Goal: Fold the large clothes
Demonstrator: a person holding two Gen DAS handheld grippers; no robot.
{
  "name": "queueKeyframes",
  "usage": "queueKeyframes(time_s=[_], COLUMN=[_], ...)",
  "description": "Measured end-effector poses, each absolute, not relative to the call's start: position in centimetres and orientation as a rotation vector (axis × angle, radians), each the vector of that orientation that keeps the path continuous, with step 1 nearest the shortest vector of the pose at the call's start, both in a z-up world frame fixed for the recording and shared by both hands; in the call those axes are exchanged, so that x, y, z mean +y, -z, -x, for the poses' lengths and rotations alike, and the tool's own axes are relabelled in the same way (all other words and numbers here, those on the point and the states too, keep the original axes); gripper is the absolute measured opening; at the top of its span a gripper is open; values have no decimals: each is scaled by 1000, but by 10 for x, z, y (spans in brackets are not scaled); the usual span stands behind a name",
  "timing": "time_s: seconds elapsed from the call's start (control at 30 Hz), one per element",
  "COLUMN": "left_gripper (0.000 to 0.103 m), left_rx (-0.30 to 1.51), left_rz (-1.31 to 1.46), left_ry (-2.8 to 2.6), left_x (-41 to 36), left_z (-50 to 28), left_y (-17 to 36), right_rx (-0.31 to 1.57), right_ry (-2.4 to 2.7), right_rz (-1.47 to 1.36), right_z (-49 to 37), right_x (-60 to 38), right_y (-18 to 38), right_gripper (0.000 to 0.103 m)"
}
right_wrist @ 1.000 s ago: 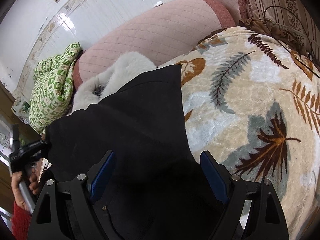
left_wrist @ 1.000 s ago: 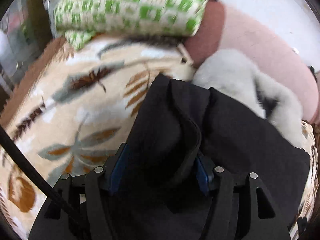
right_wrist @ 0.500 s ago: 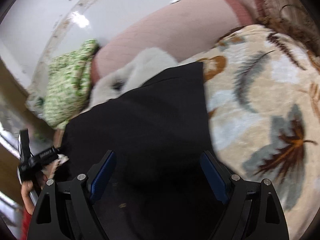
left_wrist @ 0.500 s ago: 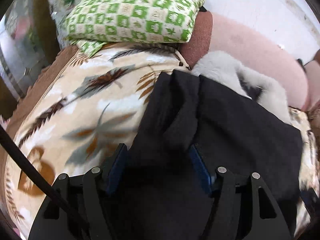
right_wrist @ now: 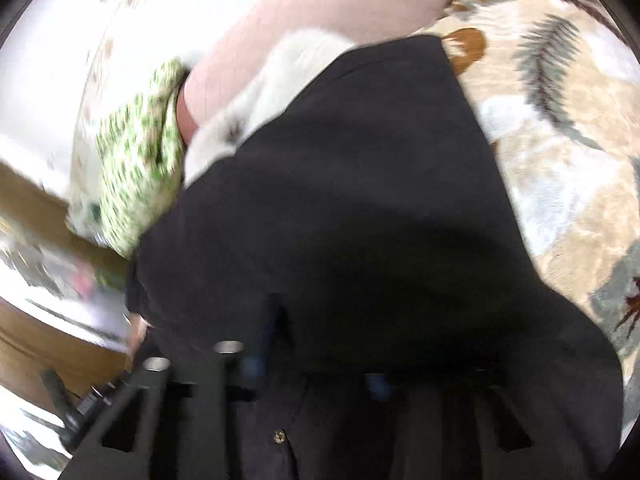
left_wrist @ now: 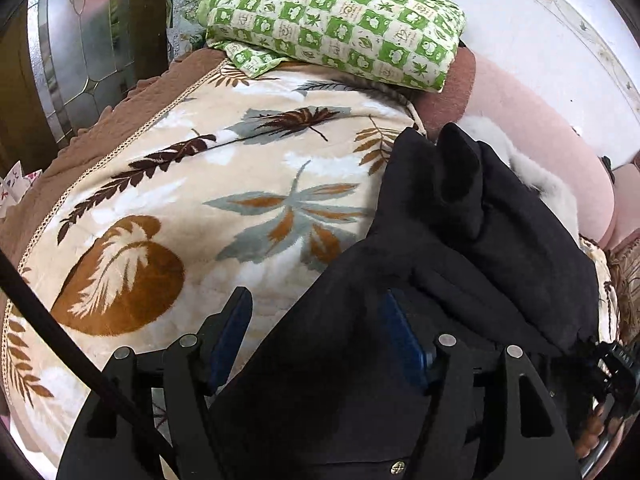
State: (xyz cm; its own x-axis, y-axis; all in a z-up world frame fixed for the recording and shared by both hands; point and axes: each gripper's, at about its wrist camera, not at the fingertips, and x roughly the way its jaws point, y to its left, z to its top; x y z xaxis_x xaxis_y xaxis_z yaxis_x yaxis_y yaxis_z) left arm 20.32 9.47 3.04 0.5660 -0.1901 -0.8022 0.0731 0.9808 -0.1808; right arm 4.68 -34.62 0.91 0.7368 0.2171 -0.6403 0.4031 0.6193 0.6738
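Observation:
A large black coat (left_wrist: 460, 240) with a white fur collar (left_wrist: 540, 184) lies on a bed with a leaf-patterned blanket (left_wrist: 200, 184). My left gripper (left_wrist: 316, 328) is open; the coat's near edge drapes over its right finger, and its left finger is over the blanket. In the blurred right wrist view the coat (right_wrist: 360, 184) fills the middle and covers my right gripper (right_wrist: 316, 368), whose fingers stand closer together with black cloth between them.
A folded green checked quilt (left_wrist: 340, 20) lies at the head of the bed on a pink padded headboard (left_wrist: 552, 148). A glass-panelled door (left_wrist: 80, 52) stands at the left. The blanket (right_wrist: 560, 120) extends to the right of the coat.
My left gripper has pulled back and left; its jaws stay apart. My right gripper's jaws have narrowed onto the coat's near edge while swinging fast, blurring its view.

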Motion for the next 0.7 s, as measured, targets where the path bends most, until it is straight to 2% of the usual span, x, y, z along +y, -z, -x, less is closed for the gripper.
queueKeyframes(time_s=[0.17,0.23,0.33,0.43,0.5,0.63,0.7], left_gripper=[67,67,67,68,70,71,71], left_rx=[969,984,978,987,997,1011,998], left_rz=[113,98,97,125,161,193,194], left_ry=[157,167,162,171,177,99,66], left_x=[98,101,111,127,141,170,180], left_z=[-204,-206,-207,-209,-209,-205,-203], left_y=[-28,-28,-28,-27,-23,-18,-22], right_rx=[777,804,808,813,804,803,848], right_ry=[170,160,166,176,166,121,41], right_rz=[-844,-840,-805,-746,-717,-615,-503], right_z=[-48,-49,-47,-41,-30,-1,5], right_x=[-337,-334,-330,-323,-316,-284,-242], right_y=[-14,-14,-20,-30,-37,-51,-58], right_gripper=[27,38,47,54,55,70,74])
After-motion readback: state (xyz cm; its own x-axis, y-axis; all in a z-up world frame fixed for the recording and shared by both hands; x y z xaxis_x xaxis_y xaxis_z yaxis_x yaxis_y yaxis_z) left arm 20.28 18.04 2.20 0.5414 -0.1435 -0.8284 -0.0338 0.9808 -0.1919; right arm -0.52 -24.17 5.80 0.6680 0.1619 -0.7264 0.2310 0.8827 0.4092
